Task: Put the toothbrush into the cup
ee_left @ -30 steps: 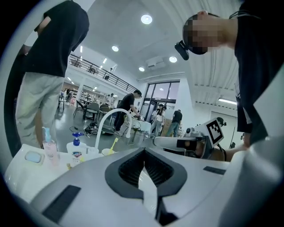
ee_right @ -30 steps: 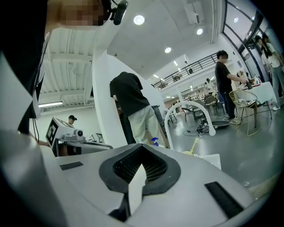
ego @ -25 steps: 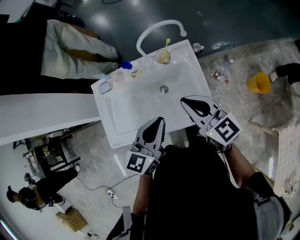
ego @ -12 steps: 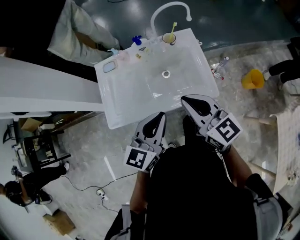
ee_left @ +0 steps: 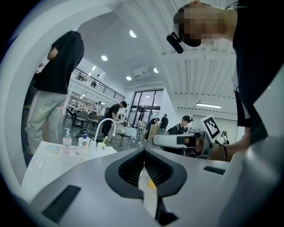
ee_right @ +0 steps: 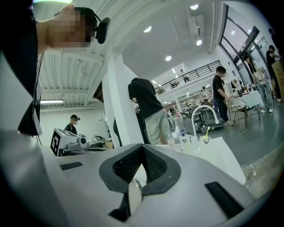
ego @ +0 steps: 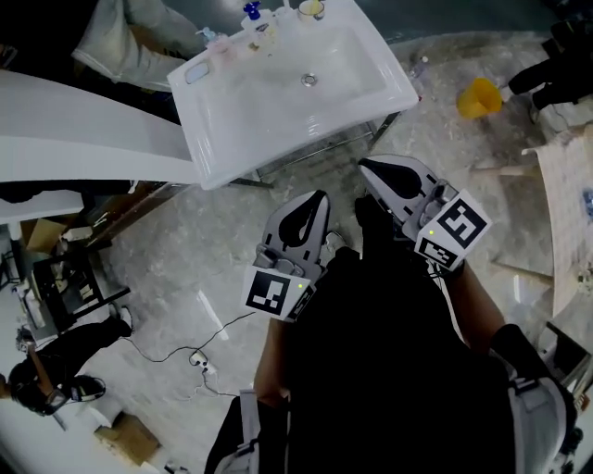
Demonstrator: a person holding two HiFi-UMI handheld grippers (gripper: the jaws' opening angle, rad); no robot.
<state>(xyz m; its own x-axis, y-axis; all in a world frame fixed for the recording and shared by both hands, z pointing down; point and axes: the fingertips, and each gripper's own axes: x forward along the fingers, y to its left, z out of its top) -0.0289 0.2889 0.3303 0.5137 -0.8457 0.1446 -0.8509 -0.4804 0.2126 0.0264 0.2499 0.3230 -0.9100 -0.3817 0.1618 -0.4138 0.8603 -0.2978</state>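
A white sink (ego: 269, 111) stands at the top of the head view, with a cup (ego: 310, 7) at its far rim. In the right gripper view a yellow toothbrush (ee_right: 207, 131) stands upright in that cup (ee_right: 204, 139) beside the white faucet (ee_right: 202, 109). The left gripper view shows the same cup (ee_left: 102, 145), small and far off. My left gripper (ego: 311, 198) and right gripper (ego: 369, 168) hang over the floor, well short of the sink. Both are shut with nothing between the jaws.
Soap bottles (ego: 250, 11) line the sink's back rim. A white partition (ego: 83, 139) runs along the left. A yellow bucket (ego: 477, 95) and litter lie on the floor at right, cables (ego: 199, 356) at lower left. Several people stand around.
The sink has slid from the middle to the top edge of the head view. Both shut grippers, earlier over its front rim, are now over the floor away from it.
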